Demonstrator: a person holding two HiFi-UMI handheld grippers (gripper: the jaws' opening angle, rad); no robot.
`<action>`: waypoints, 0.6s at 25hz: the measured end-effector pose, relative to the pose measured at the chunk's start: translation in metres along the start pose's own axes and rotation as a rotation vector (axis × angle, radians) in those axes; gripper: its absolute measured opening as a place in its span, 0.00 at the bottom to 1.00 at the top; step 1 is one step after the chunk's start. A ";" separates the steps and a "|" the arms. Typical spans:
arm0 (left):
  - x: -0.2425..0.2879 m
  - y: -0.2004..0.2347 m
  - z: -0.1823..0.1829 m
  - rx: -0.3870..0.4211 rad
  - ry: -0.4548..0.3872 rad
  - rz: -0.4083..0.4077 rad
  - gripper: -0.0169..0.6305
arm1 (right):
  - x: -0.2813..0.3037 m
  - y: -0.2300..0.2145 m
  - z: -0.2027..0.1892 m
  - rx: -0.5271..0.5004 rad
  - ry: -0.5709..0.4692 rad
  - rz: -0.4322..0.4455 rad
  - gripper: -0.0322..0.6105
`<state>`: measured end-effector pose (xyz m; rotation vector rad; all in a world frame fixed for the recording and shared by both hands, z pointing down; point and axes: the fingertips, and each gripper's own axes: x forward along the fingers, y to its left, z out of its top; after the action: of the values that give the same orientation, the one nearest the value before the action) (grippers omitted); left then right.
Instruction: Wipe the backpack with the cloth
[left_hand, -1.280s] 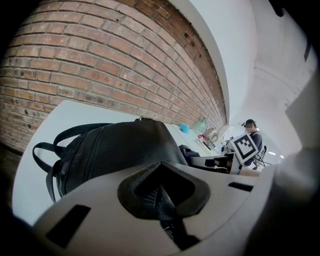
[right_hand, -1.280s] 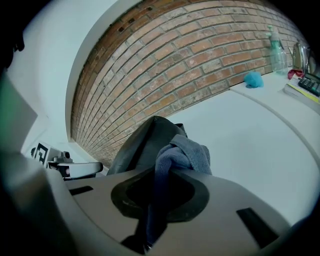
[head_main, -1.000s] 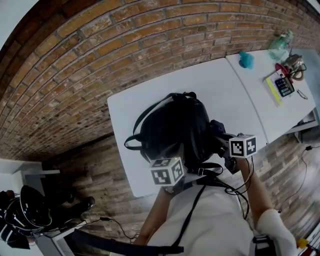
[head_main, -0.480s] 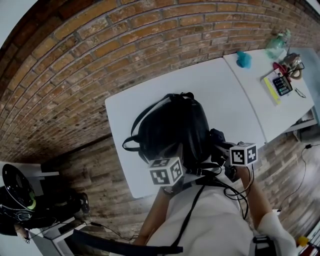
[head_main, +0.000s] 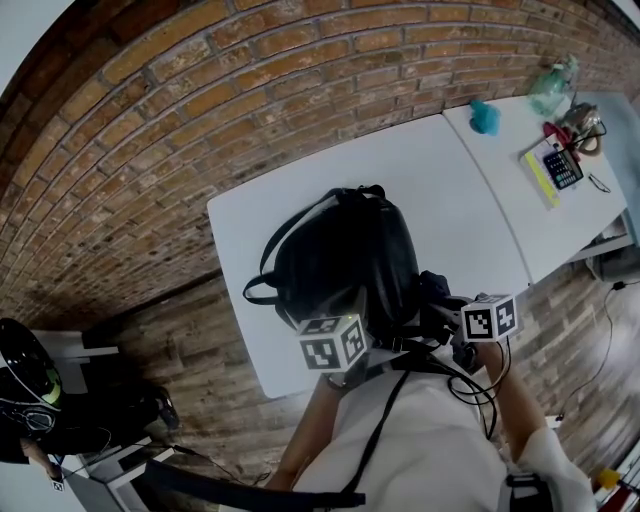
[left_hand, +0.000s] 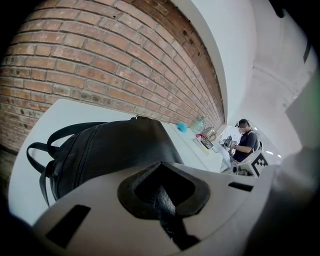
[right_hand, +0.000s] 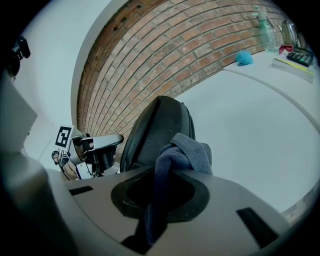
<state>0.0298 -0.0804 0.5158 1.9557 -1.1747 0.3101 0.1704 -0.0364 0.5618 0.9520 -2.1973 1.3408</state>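
At the desk's (head_main: 450, 190) near edge, my right tongs (right_hand: 160, 200) clamp the grey cloth (right_hand: 184, 152), left tongs (left_hand: 162, 200) closed. I'd press it flat along the black backpack (head_main: 345, 250).

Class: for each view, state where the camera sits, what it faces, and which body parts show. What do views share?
Left gripper view: on left gripper, looks along backpack; fingers pinch a dark strip.
Right gripper view: on right gripper, looks over backpack at table; fingers hold cloth.
Head view: on head, looks steeply down; arms, torso, both grippers show.
Shared: backpack, all three.
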 end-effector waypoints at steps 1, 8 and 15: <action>0.000 0.000 0.000 0.000 0.000 0.000 0.03 | 0.000 0.001 -0.002 0.003 0.006 0.005 0.11; 0.000 0.000 0.001 -0.002 -0.003 0.001 0.03 | -0.001 0.000 -0.004 -0.008 0.040 0.017 0.11; -0.002 0.000 0.004 0.000 -0.014 0.001 0.03 | -0.012 -0.009 0.017 -0.030 0.063 0.030 0.11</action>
<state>0.0284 -0.0820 0.5121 1.9599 -1.1849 0.2979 0.1855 -0.0495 0.5517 0.8575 -2.1860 1.3284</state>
